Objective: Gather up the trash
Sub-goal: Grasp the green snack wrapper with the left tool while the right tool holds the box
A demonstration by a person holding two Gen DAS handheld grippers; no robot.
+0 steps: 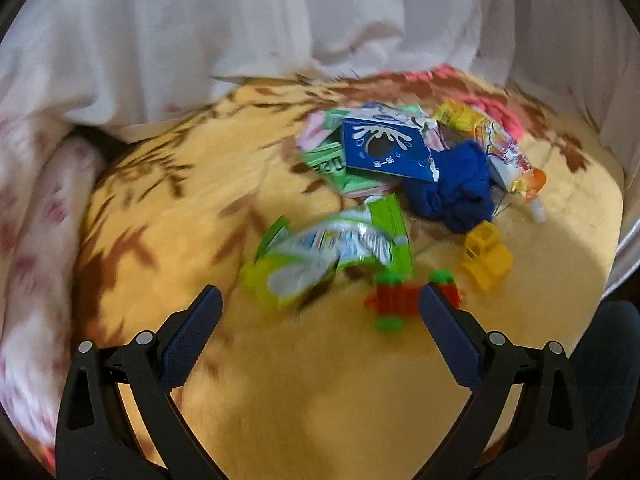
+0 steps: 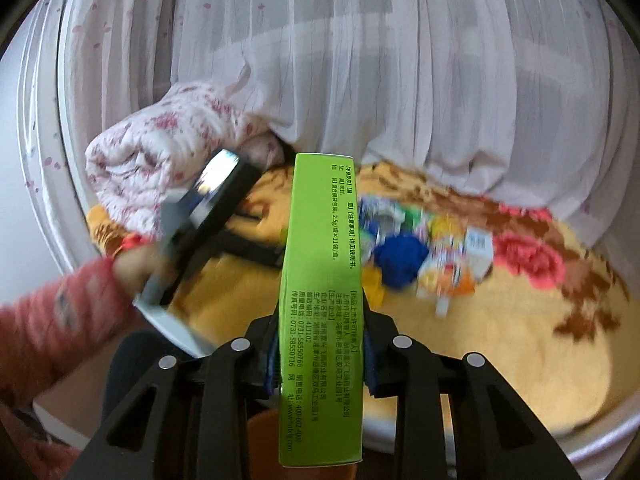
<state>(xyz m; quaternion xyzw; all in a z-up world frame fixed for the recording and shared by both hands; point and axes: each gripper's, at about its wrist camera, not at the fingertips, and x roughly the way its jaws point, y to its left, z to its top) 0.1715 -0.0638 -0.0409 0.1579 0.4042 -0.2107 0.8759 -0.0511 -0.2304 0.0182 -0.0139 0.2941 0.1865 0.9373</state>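
My left gripper [image 1: 320, 304] is open and empty above a yellow flowered blanket [image 1: 304, 392]. Just beyond its fingertips lies a crumpled green and silver snack wrapper [image 1: 328, 252]. Further back is a pile of trash: a blue milk carton [image 1: 386, 148], green and pink packets [image 1: 328, 160] and a yellow-orange drink pouch [image 1: 504, 152]. My right gripper [image 2: 322, 354] is shut on a green medicine box [image 2: 322, 300], held upright in front of the camera. The same pile [image 2: 424, 248] shows blurred behind the box. The left gripper [image 2: 208, 216] also appears there, held by a hand in a red sleeve.
A blue cloth bundle [image 1: 456, 188], a yellow toy bulldozer [image 1: 486, 256] and a red and green block toy [image 1: 400, 300] lie by the trash. A folded floral quilt [image 2: 160, 152] sits at the left. White curtains [image 2: 400, 60] hang behind the bed.
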